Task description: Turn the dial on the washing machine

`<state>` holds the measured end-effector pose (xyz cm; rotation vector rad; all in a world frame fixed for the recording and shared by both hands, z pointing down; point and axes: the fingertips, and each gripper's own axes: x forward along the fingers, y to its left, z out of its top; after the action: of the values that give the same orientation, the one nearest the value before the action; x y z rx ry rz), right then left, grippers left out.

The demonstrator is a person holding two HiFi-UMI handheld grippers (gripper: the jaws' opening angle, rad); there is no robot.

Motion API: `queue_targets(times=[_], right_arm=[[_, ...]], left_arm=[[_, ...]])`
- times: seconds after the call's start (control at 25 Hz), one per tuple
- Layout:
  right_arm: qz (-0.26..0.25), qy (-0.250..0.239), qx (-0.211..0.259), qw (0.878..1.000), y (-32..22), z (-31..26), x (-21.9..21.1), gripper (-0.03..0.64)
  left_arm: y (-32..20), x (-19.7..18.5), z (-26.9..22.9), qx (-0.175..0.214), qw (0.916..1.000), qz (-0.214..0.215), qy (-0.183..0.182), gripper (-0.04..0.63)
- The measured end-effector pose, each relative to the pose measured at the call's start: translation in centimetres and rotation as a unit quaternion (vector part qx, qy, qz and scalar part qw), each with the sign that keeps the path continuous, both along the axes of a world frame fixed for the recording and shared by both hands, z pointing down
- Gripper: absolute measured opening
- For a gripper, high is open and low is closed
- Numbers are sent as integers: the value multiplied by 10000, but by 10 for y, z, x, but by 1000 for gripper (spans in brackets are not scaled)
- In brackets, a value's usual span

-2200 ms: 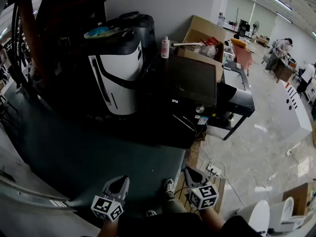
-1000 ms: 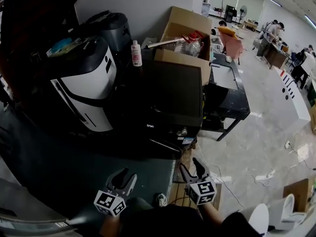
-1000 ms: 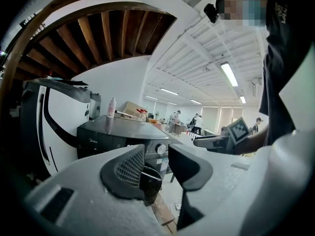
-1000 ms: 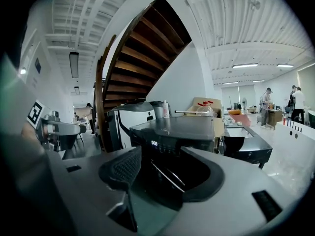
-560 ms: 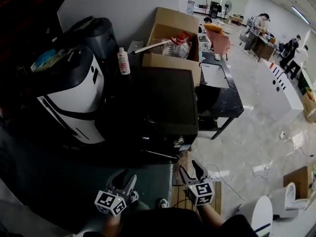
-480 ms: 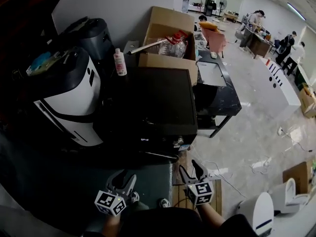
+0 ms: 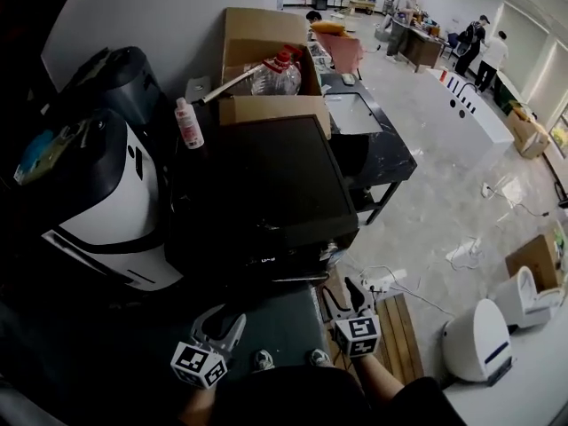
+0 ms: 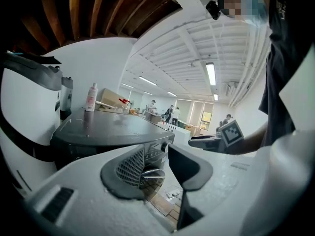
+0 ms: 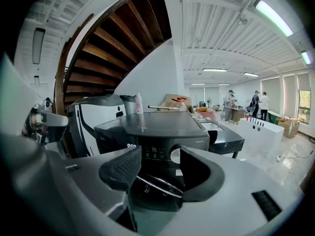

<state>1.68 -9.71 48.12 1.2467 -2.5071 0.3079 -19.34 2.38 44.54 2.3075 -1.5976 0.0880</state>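
The boxy black washing machine (image 7: 257,193) has drawn nearer and now sits squarely ahead. The left gripper (image 7: 222,319) and right gripper (image 7: 342,291) gape empty, short of its round silver dial (image 9: 174,155), so reaching comes next.

Cardboard box (image 7: 271,111), pink bottle (image 7: 187,124)

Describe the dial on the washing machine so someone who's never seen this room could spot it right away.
Find the black washing machine standing right of the big white and black appliance. On its front panel, just right of a row of small buttons, sits the dial. It is the only round, pale knob on that dark face.
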Motion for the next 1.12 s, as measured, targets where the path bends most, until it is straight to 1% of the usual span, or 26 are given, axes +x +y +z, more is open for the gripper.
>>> queue_targets(times=[0.16,0.32,0.4,0.52,0.64,0.8,0.92,1.12], right_arm=[[300,249,90,9992,-6,12,-10,229],[571,478,177,9971,-19,24,-11,233],[659,586,130,9960,-24,29,-11,235],[714,745,185,9945,-38,39,-12,244],[631,942,291,9931,-54,45,-13,252],[301,1213,505,9909,-75,55,-18,267],[156,1437,590,9877,-88,58,-22,272],[137,1580,661,9851,-103,87,-18,272]], left_arm=[[-5,-14,5,-69,9989,461,-31,144],[-9,-18,8,-100,9956,928,-77,143],[-11,-19,11,-128,9942,1065,-84,143],[-18,-17,17,-154,9925,1206,-81,143],[-27,-13,23,-166,9926,1203,-75,143],[-39,-5,26,-139,9942,1064,-101,144],[-46,0,28,-169,9950,977,-113,143],[-60,9,39,-248,9948,977,-159,143]])
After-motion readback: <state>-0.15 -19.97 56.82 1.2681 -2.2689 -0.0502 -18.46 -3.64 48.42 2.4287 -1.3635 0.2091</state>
